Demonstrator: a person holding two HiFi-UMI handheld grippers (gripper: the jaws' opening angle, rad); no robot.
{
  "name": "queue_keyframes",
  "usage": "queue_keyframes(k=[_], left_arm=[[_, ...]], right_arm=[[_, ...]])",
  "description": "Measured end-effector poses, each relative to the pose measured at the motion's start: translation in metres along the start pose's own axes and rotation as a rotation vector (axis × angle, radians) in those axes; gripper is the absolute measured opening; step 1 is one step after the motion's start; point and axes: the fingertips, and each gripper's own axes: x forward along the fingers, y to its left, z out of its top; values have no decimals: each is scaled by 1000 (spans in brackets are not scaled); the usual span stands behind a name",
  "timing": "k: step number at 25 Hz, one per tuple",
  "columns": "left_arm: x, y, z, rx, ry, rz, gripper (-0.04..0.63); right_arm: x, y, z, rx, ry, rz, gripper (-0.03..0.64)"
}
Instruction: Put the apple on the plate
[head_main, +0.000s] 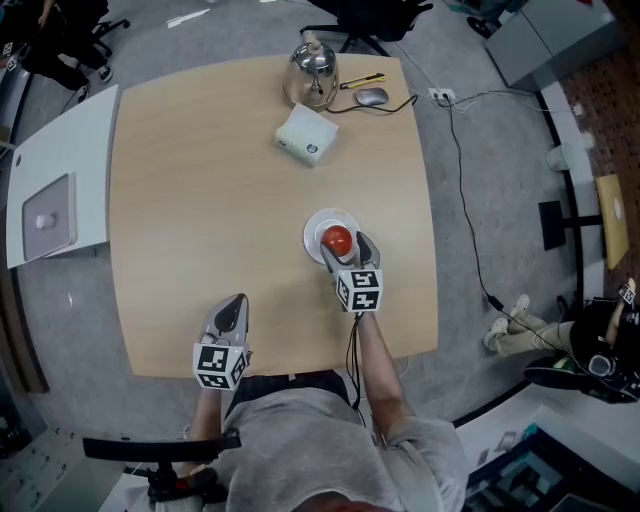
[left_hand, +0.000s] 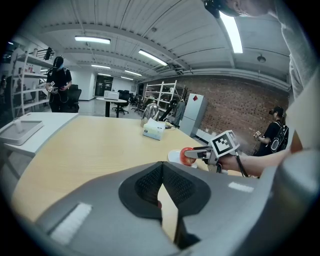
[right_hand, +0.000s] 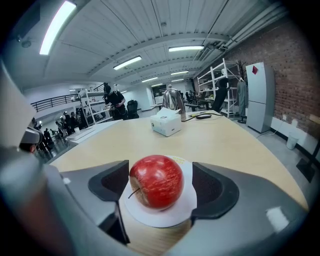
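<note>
Partly hiding its plate (right_hand: 152, 215), apple (right_hand: 156, 181) sits inside right gripper (head_main: 347, 250), jaws parted; left gripper (left_hand: 162, 170) clenched, empty.

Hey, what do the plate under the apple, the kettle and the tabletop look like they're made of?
Plate: white, matte and thin at the rim, so likely paper or plastic; the look doesn't settle which.
Kettle: bright silver with mirror-like reflections, probably polished steel.
Tabletop: pale, with a faint wood grain and a smooth, even surface, probably laminate or veneer rather than solid wood.
</note>
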Motion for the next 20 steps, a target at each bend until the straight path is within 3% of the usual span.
queue_keyframes(k=[15,20], left_arm=[[-21,-10,3,14,-38,11,20],[-33,-11,5,18,-63,23,20]], right_arm=[[-23,10,9,-27,-34,10,393],[-37,16,14,-41,-58,5,357]])
